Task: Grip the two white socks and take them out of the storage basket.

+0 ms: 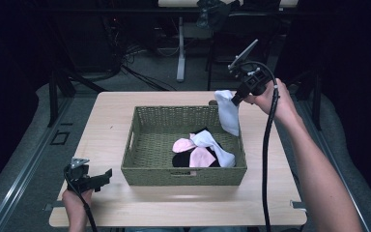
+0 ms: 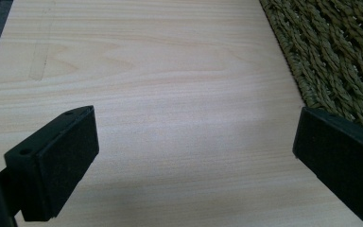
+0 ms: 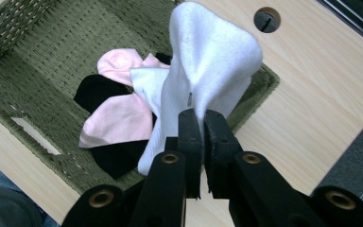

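A white sock (image 1: pixel 228 112) hangs from my right gripper (image 1: pixel 235 99), which is shut on its top edge above the far right corner of the woven green basket (image 1: pixel 149 171). In the right gripper view the sock (image 3: pixel 208 71) drapes from the pinched jaws of that gripper (image 3: pixel 201 120). Inside the basket lie pink socks (image 1: pixel 193 151), another white sock (image 1: pixel 213 145) and black socks (image 1: pixel 179 159). My left gripper (image 1: pixel 107 175) rests low at the table's front left, open and holding nothing. The left gripper view shows its fingers (image 2: pixel 56 165) wide apart over bare wood.
The light wooden table (image 1: pixel 101 125) has bare room left, right and in front of the basket. A cable hole (image 3: pixel 266 19) sits near the table's far right. A desk leg (image 1: pixel 180 48) and cables stand on the floor beyond.
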`<state>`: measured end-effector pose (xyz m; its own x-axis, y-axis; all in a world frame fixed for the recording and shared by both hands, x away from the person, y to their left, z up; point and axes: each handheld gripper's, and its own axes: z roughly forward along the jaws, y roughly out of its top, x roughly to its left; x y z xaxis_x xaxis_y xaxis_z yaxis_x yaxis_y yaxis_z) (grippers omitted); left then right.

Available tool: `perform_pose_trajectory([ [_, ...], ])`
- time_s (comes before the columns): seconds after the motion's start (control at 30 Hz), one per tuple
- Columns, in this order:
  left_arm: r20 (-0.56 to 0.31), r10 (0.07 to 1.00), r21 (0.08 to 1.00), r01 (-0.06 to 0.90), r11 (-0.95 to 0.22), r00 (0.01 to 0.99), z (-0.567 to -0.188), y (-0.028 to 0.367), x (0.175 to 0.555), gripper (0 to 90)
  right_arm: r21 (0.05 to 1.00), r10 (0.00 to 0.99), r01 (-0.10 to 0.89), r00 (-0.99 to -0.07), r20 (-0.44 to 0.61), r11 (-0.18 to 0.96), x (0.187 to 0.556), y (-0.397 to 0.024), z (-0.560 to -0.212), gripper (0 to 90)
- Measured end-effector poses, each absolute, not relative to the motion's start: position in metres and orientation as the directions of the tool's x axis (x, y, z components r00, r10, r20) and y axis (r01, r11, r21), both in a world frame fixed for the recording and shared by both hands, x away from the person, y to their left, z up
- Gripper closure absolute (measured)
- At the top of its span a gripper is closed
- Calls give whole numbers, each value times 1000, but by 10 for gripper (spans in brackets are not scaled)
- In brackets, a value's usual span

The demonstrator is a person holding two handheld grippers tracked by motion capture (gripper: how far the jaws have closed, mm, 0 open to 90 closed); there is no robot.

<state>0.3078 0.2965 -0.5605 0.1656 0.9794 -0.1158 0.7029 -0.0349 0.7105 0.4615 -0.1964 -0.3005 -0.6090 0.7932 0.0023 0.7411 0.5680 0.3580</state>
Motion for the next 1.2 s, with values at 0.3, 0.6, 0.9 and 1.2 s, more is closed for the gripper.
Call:
perform_pose_trajectory([
  [0.3, -118, 979, 712, 702, -33, 166, -561, 296, 308, 11, 372, 818, 760, -575, 2, 533, 456, -225, -292, 866],
  [0.6, -120, 979, 711, 703, -32, 166, -561, 296, 308, 11, 347, 865, 809, -501, -12, 474, 451, -269, -300, 866],
  [0.9, -116, 979, 708, 706, -35, 165, -561, 296, 308, 11, 307, 895, 853, -445, 10, 421, 452, -294, -333, 866],
  [1.2, -111, 979, 710, 703, -40, 169, -561, 295, 308, 11, 243, 907, 882, -420, 20, 403, 454, -304, -388, 865],
])
